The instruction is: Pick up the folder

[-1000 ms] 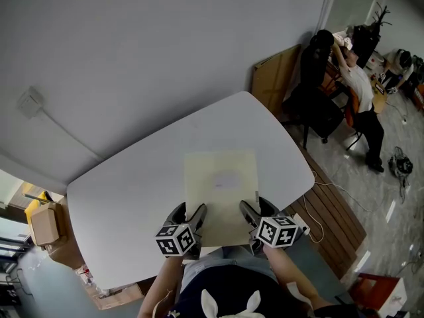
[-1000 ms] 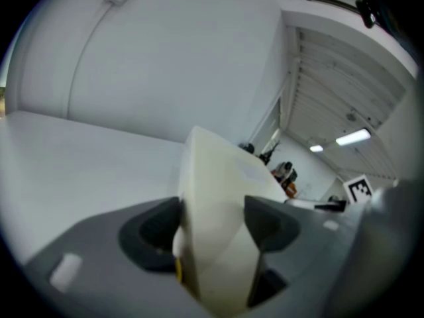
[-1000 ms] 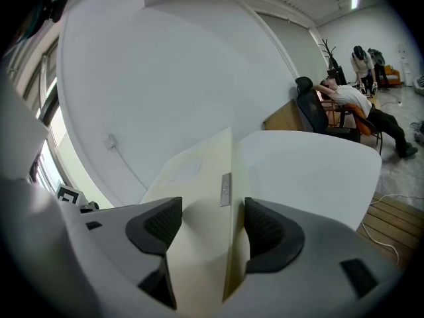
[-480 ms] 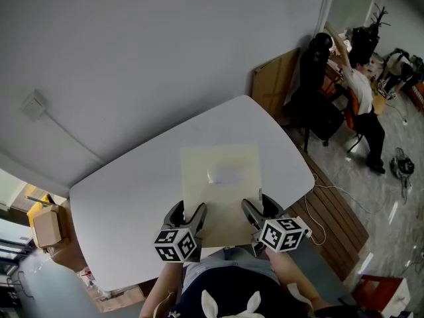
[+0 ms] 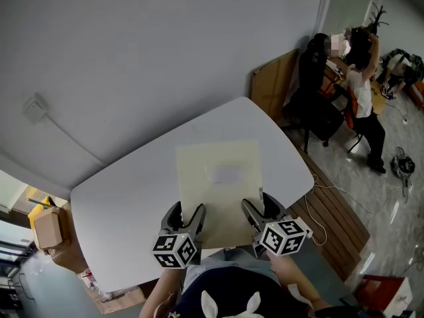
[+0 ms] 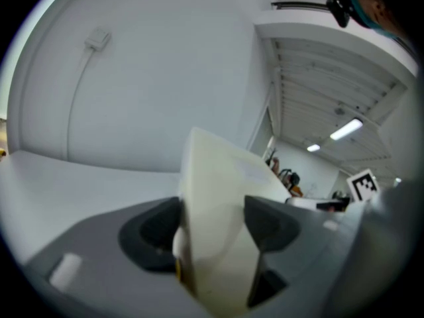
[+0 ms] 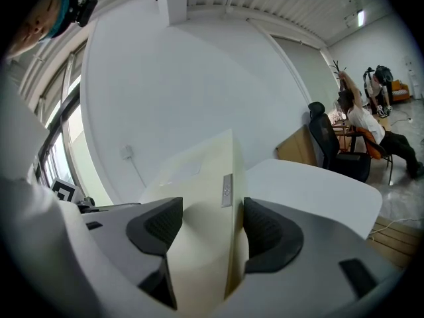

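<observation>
Over the white table (image 5: 119, 191), we held the cream folder (image 5: 222, 177) by its 6 o'clock edge, left gripper (image 5: 189, 212) clamped at 7 o'clock, right gripper (image 5: 258, 205) clamped at 5 o'clock.

Grey left gripper (image 5: 187, 212) and grey right gripper (image 5: 255, 207) pointing forward, side by side, both clamping the cream folder (image 5: 218, 177).
</observation>
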Action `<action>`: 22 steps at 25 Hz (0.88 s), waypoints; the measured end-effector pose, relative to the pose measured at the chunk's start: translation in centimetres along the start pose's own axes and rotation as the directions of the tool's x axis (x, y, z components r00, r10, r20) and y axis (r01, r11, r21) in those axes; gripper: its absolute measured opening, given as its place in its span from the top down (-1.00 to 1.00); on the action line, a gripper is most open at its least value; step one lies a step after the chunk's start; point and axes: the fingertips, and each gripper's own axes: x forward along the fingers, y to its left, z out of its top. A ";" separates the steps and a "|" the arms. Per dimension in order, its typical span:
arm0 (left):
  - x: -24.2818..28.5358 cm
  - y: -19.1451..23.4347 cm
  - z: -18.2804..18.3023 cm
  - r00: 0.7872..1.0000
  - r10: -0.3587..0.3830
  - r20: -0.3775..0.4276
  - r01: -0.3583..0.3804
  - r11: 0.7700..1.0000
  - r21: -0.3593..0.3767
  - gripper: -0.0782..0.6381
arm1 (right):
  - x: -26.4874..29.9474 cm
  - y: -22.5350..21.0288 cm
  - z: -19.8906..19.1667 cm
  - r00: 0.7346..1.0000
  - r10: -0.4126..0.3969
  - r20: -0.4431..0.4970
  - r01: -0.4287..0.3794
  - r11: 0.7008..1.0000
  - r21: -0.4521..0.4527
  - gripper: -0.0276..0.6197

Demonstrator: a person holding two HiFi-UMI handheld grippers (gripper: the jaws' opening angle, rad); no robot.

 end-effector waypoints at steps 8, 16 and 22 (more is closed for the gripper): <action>-0.6 -0.4 1.2 0.999 0.009 0.032 -0.010 1.000 0.026 -0.04 | -0.3 0.7 1.1 0.999 0.018 0.033 -0.017 1.000 -0.016 0.05; -0.8 -0.7 1.0 1.000 0.014 0.026 -0.015 1.000 0.028 -0.04 | -0.7 0.6 1.0 0.999 0.014 0.031 -0.014 1.000 -0.018 0.05; -0.7 -0.7 0.7 1.000 0.015 0.009 -0.015 1.000 0.025 -0.04 | -0.8 0.4 0.6 1.000 0.003 0.020 -0.003 1.000 -0.009 0.05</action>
